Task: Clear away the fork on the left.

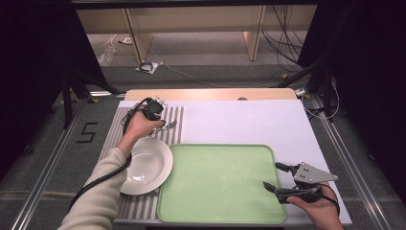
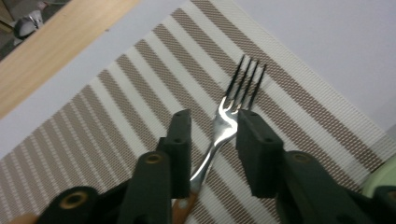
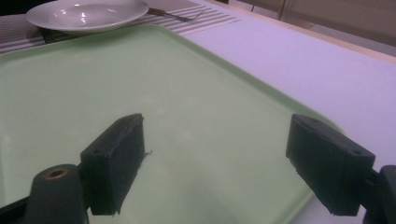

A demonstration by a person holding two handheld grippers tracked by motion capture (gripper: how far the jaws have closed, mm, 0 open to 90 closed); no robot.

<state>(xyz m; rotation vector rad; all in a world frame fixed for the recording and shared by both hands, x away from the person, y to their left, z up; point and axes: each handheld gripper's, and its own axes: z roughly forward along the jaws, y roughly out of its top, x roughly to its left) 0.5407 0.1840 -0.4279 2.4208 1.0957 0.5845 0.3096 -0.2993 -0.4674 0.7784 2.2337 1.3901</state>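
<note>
Left gripper [image 2: 212, 140] released, jaws straddling fork [image 2: 224, 119] laid on mat [image 2: 116, 107], plate's [image 1: 148, 165] 12 o'clock. Right gripper [image 3: 212, 163] spread, idle over tray [image 3: 196, 88].

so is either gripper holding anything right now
No. The left gripper is open, jaws either side of the fork neck, not pressing. The right gripper is open over the tray.

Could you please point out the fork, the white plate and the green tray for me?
fork [image 2: 223, 128]: left gripper view, neck below the tines.
white plate [image 1: 165, 163]: high view, right rim.
green tray [image 1: 218, 146]: high view, far rim.
</note>
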